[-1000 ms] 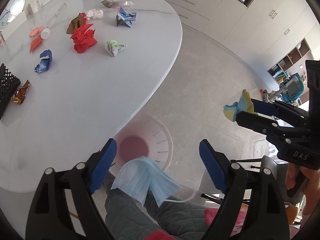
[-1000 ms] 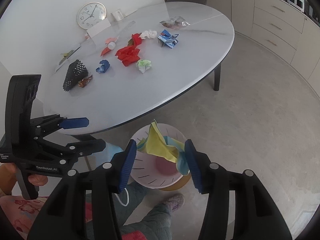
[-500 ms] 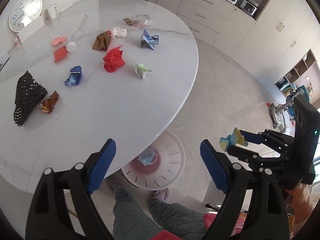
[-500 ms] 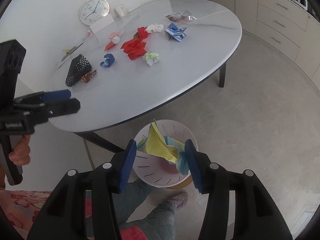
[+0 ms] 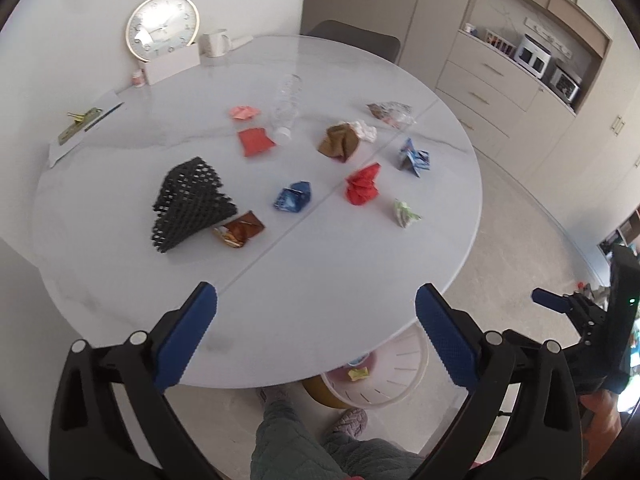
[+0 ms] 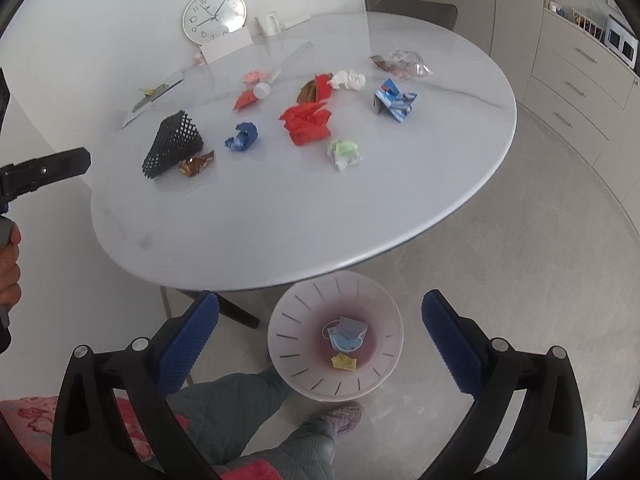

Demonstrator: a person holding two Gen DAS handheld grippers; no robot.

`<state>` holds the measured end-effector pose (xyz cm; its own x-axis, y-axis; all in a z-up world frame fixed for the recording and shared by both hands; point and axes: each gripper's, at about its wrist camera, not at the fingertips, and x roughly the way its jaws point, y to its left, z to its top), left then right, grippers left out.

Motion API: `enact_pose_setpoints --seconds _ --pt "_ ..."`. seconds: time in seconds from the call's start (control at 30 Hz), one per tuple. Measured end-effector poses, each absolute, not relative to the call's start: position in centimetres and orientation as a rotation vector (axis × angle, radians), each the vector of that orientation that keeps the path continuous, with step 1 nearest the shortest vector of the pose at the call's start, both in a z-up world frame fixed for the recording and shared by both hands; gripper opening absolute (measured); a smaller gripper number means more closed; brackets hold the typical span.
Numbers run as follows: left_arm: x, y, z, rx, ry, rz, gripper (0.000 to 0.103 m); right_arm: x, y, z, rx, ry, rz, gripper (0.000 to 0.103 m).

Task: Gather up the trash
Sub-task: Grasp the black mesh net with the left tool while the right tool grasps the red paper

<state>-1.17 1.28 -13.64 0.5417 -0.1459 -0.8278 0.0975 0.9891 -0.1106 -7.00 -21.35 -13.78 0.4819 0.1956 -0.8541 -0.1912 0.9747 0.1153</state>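
Counting binned: blue mask (image 6: 347,334) and yellow scrap (image 6: 344,361) are lying in the pink bin (image 6: 384,378) under the worktop (image 6: 280,216) near edge.
Remaining: red paper (image 6: 307,123), blue wrapper (image 6: 241,137), green wad (image 6: 343,153) and others are sitting mid-worktop.
Left gripper (image 5: 316,332): opening wide, holding nothing.
Right gripper (image 6: 320,338): opening wide over the bin, holding nothing.

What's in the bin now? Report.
Not empty: the pink bin holds a blue face mask and a yellow scrap.
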Motion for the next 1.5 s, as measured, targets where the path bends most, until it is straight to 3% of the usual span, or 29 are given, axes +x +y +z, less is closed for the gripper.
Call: enact_pose_setpoints --seconds 0.33,0.73,0.97,1.13,1.23,1.5 --pt "6.9 10.3 -16.7 -0.033 1.003 -0.047 0.095 0.3 -16.0 -11.3 0.038 0.978 0.213 0.101" --pt "17.8 11.7 -24.5 0.031 1.121 -0.116 0.095 8.1 -11.1 -13.9 0.058 1.030 0.127 0.101" --pt "20.5 11.7 -27.4 0.047 1.209 -0.150 0.063 13.0 -11.6 -17.4 0.124 1.089 0.024 0.101" --pt "21.2 12.5 -28.4 0.057 1.244 -0.145 0.033 15.7 -11.9 -19.4 0.134 1.120 -0.032 0.101" --pt "21.4 13.4 -28.4 0.016 1.253 -0.153 0.029 16.7 -11.9 -20.4 0.120 1.130 -0.056 0.101" --pt "21.6 14.4 -27.4 0.001 1.228 -0.160 0.028 18.3 -12.5 -23.3 0.085 1.166 -0.123 0.101"
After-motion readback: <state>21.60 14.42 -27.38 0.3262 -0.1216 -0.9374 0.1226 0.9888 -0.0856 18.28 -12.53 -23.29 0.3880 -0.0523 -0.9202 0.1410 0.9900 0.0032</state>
